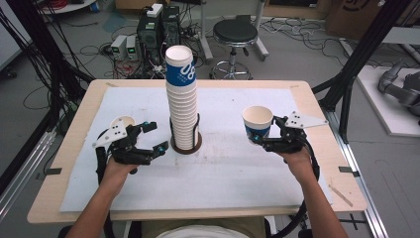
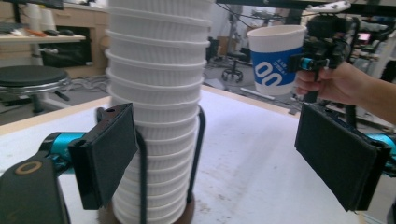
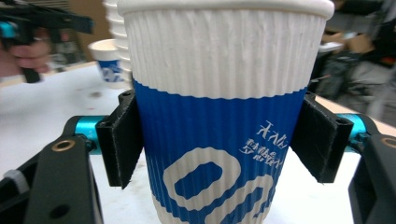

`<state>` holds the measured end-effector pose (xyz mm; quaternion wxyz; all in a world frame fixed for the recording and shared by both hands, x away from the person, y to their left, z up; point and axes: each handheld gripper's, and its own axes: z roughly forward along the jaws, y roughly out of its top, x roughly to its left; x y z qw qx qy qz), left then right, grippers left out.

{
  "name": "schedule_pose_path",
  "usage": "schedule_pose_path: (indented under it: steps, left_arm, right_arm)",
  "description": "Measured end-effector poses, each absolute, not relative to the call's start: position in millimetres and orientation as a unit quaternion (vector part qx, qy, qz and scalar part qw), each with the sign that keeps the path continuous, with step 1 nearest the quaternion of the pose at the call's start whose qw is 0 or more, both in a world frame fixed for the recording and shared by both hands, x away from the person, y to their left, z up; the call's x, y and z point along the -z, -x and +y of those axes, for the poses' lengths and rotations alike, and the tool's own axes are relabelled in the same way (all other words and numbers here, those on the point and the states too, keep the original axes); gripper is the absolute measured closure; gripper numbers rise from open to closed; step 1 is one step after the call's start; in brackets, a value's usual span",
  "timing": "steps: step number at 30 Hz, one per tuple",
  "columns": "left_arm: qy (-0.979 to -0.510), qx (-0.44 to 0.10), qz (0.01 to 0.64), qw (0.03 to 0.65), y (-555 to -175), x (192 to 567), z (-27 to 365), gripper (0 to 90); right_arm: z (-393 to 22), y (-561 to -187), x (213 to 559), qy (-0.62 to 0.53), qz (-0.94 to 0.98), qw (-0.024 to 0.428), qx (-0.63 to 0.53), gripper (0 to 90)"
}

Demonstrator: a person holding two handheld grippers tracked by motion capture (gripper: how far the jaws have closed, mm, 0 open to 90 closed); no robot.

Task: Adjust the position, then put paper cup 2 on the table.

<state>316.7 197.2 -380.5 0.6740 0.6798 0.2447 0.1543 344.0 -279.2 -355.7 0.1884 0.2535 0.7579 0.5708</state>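
A tall stack of white ribbed paper cups [image 1: 181, 99] stands mid-table in a black wire holder on a round brown base [image 1: 186, 147]. My left gripper [image 1: 157, 135] sits just left of the stack, open, with nothing between its jaws. In the left gripper view the stack [image 2: 159, 93] rises behind the left pad. My right gripper [image 1: 258, 137] is at the right, shut on a single blue-and-white paper cup [image 1: 257, 119], held upright. The right gripper view has both pads pressing the cup's [image 3: 224, 70] blue band. Another single cup [image 1: 122, 122] stands on the table behind my left hand.
A white mat [image 1: 237, 173] covers most of the wooden table [image 1: 74, 148]. Beyond the far edge stand a black stool [image 1: 235, 34] and computer boxes [image 1: 158, 29] amid cables. Black frame posts [image 1: 356, 59] rise at the right.
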Motion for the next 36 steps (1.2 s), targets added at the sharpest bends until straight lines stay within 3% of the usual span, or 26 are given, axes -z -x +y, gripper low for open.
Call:
schedule_pose_path:
  steps: [14, 27, 36]
  left_arm:
    - [-0.636, -0.201, 0.293, 0.685, -319.4, 379.2, 233.9, 12.9]
    - [-0.631, -0.204, 0.309, 0.682, -320.5, 381.1, 241.6, 12.9]
    - [-0.629, -0.208, 0.318, 0.679, -314.8, 382.2, 245.9, 13.0]
  right_arm:
    - [-288.2, -340.6, 368.6, -0.286, 0.739, 0.22, -0.568, 25.5]
    - [-299.7, -341.9, 372.4, -0.301, 0.721, 0.234, -0.579, 25.2]
    - [-304.0, -368.0, 390.2, -0.35, 0.707, 0.25, -0.561, 25.9]
